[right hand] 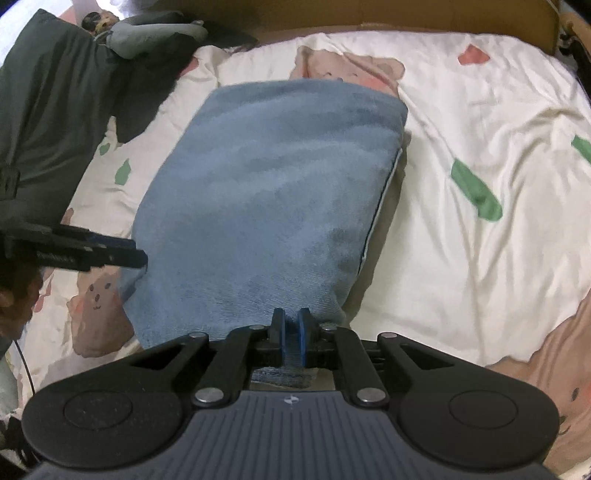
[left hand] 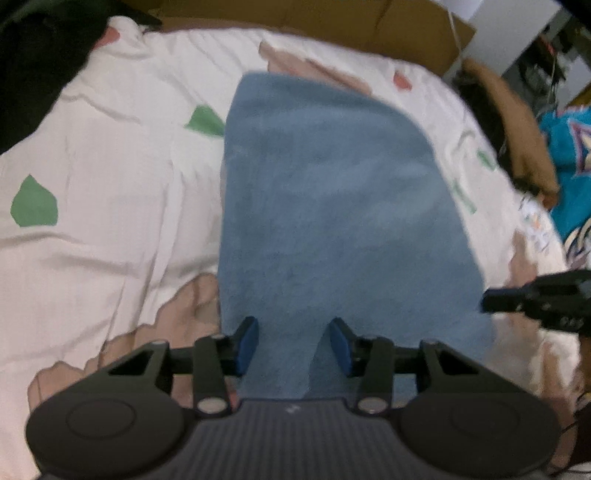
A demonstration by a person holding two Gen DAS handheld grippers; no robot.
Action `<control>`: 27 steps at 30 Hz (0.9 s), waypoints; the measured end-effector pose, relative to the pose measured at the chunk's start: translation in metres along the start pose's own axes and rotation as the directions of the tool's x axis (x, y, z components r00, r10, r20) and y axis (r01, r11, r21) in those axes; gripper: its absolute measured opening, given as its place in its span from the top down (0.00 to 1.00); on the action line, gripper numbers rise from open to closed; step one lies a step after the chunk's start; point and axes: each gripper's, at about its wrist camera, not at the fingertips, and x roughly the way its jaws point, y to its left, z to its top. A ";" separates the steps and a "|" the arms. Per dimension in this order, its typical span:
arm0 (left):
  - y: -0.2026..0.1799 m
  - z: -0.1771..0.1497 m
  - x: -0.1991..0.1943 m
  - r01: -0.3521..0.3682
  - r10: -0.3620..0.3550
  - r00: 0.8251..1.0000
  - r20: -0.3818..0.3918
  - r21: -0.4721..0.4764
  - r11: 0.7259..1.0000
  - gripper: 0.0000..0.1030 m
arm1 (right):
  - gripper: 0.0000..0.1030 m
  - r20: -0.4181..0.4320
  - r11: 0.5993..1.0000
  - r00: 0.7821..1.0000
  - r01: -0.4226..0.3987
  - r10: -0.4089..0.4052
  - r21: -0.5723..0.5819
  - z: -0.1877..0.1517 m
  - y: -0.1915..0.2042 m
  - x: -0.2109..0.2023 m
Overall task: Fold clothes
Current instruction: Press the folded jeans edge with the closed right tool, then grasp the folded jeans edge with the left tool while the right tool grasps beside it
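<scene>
A blue denim-like garment (left hand: 332,206) lies folded into a long rectangle on the printed bed sheet (left hand: 110,166). In the left wrist view my left gripper (left hand: 293,345) stands open over its near left corner; a strip of the cloth runs between the blue pads (left hand: 246,345), which stay well apart. In the right wrist view my right gripper (right hand: 291,341) is shut on the near edge of the same blue garment (right hand: 273,192), with a thin fold pinched between the pads. Each gripper also shows in the other's view: the right gripper (left hand: 495,301) and the left gripper (right hand: 133,254).
The white sheet (right hand: 480,258) carries bear and green leaf prints. A dark garment (right hand: 48,122) is heaped at the far left of the bed. A teal printed garment (left hand: 569,155) and a brown cloth (left hand: 517,125) lie at the right edge. A brown board (right hand: 406,14) runs behind the bed.
</scene>
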 end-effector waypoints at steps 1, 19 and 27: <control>0.002 -0.002 0.002 0.001 -0.001 1.000 -0.001 0.001 1.000 0.52 | 0.94 -0.001 1.000 1.000 0.005 -0.005 0.006 -0.002 0.000 0.003; 0.051 0.016 -0.049 -0.037 0.042 0.999 0.036 -0.120 0.992 0.44 | 0.52 0.053 0.998 0.998 0.026 -0.030 0.063 0.009 -0.025 -0.024; 0.040 0.039 -0.035 -0.044 0.050 0.998 0.043 -0.119 0.992 0.42 | 0.51 0.088 0.995 0.996 0.025 -0.034 0.098 0.025 -0.031 -0.019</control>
